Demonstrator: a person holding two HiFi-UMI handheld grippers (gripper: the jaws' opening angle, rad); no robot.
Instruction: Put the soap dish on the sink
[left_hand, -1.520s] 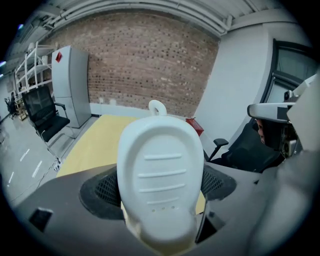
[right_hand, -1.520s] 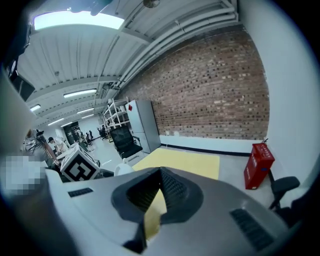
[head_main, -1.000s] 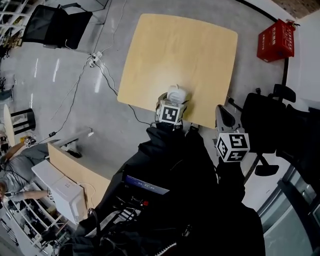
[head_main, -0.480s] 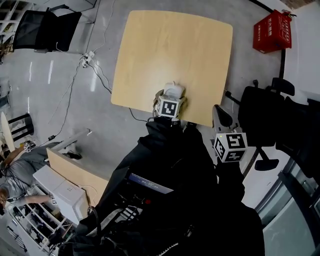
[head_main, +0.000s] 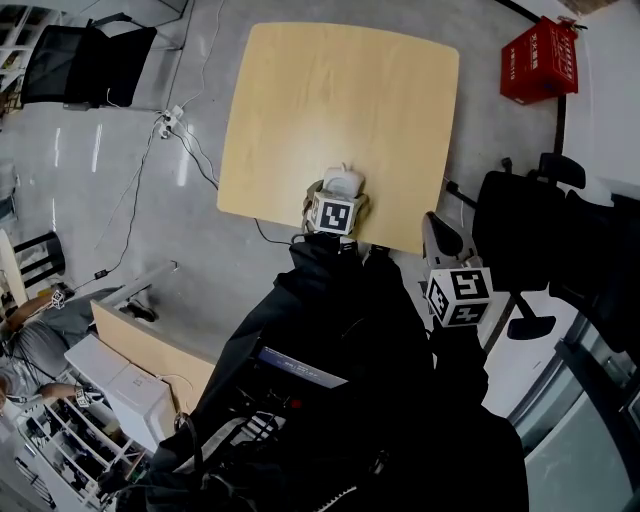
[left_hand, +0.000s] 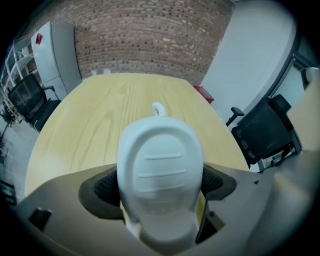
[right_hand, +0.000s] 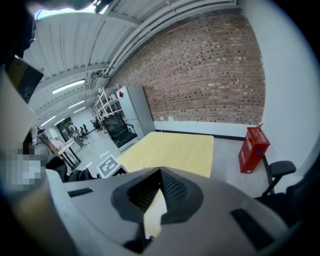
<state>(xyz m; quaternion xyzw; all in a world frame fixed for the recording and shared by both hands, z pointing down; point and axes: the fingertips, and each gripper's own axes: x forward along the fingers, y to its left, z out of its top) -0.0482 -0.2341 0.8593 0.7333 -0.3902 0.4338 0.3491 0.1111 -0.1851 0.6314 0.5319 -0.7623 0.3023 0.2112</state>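
Observation:
The white oval soap dish (left_hand: 160, 165), ribbed on top with a small loop at its far end, sits clamped between the jaws of my left gripper (left_hand: 160, 186). In the head view that left gripper (head_main: 338, 197) holds the soap dish (head_main: 342, 179) over the near edge of the light wooden table (head_main: 340, 90). My right gripper (head_main: 437, 233) hangs off the table's near right corner, above the floor. Seen in its own view, the right gripper (right_hand: 159, 175) has its jaws shut together with nothing between them. No sink shows in any view.
A red crate (head_main: 540, 60) stands on the floor at the far right. A black office chair (head_main: 520, 235) is right of the table, and another chair (head_main: 90, 50) is far left. Cables and a power strip (head_main: 170, 125) lie left of the table. A person (head_main: 30, 340) sits at the lower left.
The left gripper with the soap dish has shifted slightly forward and left over the table's near edge. The right gripper has barely moved. Both jaws stay as they were.

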